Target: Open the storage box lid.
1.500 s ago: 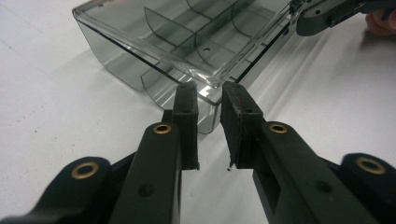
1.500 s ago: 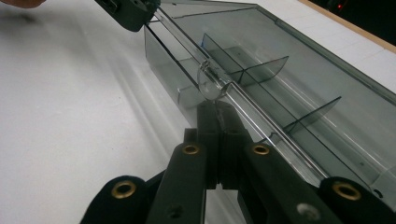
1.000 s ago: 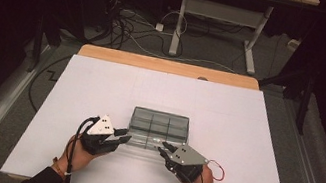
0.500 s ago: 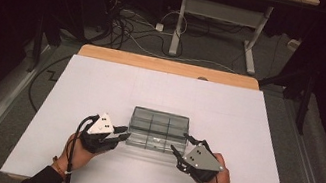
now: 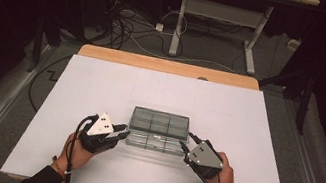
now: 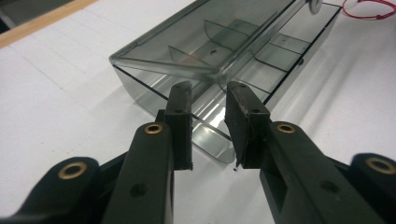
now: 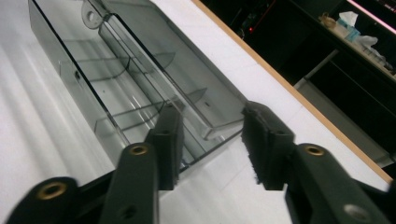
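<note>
While the clear compartment box [image 5: 158,130] lay near the front middle of the white table [image 5: 266,130], we stood at the step of opening or closing its hinged lid [image 6: 187,56]; our left gripper [image 5: 119,130] sat at the box's left end, jaws narrowly parted about the lid's front edge, pads not pressing that we could tell; our right gripper [image 5: 185,147], at the box's right end, had just been closing, its jaws still apart astride the lid's corner; next, we judged, both must grip the lid evenly and swing it together.
</note>
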A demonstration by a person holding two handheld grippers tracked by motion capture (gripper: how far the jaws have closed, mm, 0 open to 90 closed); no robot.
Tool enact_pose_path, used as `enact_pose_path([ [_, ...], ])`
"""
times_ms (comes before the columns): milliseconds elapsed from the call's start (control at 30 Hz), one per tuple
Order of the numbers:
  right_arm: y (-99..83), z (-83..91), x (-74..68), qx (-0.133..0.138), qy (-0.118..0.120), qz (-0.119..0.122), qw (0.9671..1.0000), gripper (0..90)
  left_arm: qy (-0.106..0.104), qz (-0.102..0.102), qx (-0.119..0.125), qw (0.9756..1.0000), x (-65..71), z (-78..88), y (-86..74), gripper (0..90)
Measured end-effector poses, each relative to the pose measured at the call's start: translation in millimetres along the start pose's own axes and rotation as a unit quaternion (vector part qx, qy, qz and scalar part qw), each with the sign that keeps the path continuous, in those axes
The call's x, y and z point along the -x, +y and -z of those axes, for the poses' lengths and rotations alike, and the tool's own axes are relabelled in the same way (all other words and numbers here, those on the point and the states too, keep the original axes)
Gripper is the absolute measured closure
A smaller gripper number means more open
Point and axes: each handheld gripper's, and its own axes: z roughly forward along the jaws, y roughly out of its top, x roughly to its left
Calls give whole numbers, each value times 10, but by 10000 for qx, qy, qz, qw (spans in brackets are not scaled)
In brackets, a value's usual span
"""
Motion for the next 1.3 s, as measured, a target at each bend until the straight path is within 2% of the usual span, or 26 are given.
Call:
enact_pose_path([
  [33, 11, 2, -8, 9, -46, 32, 10000, 661, 76, -36, -17, 10000, -1, 3, 2, 656],
  [100, 23, 8, -9, 48, -112, 28, 9999, 676, 209, -89, -36, 9997, -4, 6, 2, 654],
  [133, 24, 12, -2, 77, -139, 20, 9999, 689, 209, -89, -36, 9997, -4, 6, 2, 632],
  [167, 26, 15, 6, 93, -161, 2, 9998, 699, 338, -132, -48, 9993, 2, -1, 7, 606],
  [300, 35, 14, 25, 119, -185, -65, 9997, 706, 436, -174, 5, 9989, -1, -20, 42, 605],
  [367, 45, 6, 22, 123, -219, -49, 9997, 706, 506, -272, 65, 9983, 9, -41, 98, 605],
  [500, 55, 2, 46, 159, -236, -96, 9995, 719, 500, -349, 98, 9981, 18, -62, 151, 608],
  [533, 57, 2, 53, 174, -252, -112, 9995, 722, 537, -349, 169, 9978, 35, -74, 185, 609],
  [633, 55, 1, 78, 187, -234, -171, 9994, 746, 580, -342, 185, 9976, 36, -76, 221, 617],
  [867, 66, 12, 157, 227, -198, -325, 9990, 792, 651, -325, 274, 9970, -4, -85, 266, 634],
  [1033, 106, -4, 197, 246, -240, -348, 9988, 808, 732, -347, 319, 9962, -45, -92, 288, 704],
  [1300, 148, -33, 274, 283, -256, -485, 9981, 823, 716, -294, 379, 9963, -116, -112, 336, 718],
])
